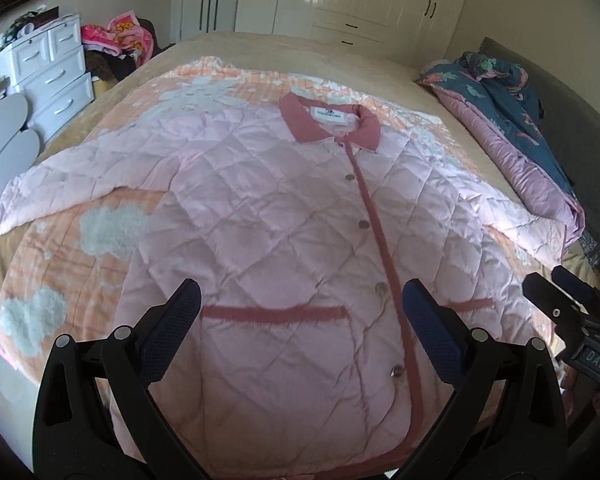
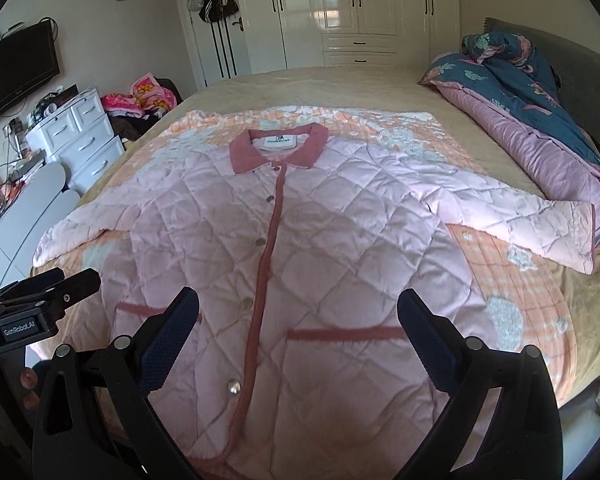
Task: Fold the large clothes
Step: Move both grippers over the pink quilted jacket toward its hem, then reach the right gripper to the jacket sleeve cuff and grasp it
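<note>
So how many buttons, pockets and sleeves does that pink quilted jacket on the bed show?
Pink quilted jacket:
Silver round buttons: 5
Pockets with dark pink trim: 2
Sleeves spread out: 2
Dark pink collar: 1
Total: 10 parts

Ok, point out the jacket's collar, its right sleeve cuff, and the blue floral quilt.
collar (image 2: 278, 148): right wrist view, its dark pink band.
right sleeve cuff (image 2: 588, 236): right wrist view, trimmed end.
blue floral quilt (image 1: 500, 92): left wrist view, blue top side.
</note>
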Demonstrator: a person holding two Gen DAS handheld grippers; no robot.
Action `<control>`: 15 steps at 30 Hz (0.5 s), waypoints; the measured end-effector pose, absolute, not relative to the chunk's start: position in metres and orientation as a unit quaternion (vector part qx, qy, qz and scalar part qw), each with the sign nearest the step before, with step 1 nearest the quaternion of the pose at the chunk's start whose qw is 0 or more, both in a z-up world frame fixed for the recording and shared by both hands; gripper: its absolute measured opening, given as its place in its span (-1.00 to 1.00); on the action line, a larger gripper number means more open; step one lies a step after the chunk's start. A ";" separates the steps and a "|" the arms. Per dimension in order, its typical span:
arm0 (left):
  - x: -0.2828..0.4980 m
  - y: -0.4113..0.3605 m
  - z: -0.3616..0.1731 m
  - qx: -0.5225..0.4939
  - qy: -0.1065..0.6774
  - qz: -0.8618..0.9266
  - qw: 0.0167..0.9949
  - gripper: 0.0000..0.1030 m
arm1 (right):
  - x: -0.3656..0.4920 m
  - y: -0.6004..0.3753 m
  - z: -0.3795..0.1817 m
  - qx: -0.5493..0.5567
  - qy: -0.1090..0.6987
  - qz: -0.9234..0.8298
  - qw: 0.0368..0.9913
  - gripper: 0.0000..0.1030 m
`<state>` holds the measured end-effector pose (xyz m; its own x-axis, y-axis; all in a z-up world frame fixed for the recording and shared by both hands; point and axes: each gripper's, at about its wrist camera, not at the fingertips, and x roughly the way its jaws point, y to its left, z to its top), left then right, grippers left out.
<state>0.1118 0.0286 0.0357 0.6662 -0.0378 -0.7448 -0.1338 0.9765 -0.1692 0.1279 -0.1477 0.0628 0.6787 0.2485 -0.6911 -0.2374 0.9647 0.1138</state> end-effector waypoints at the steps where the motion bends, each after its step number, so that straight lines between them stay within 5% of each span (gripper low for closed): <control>1: 0.116 0.029 0.037 -0.105 0.408 0.028 0.906 0.84 | 0.131 -0.147 0.064 0.008 0.377 0.134 0.916 0.92; 15: 0.169 0.032 0.053 -0.120 0.407 0.030 0.905 0.84 | 0.191 -0.141 0.096 0.038 0.351 0.147 0.924 0.92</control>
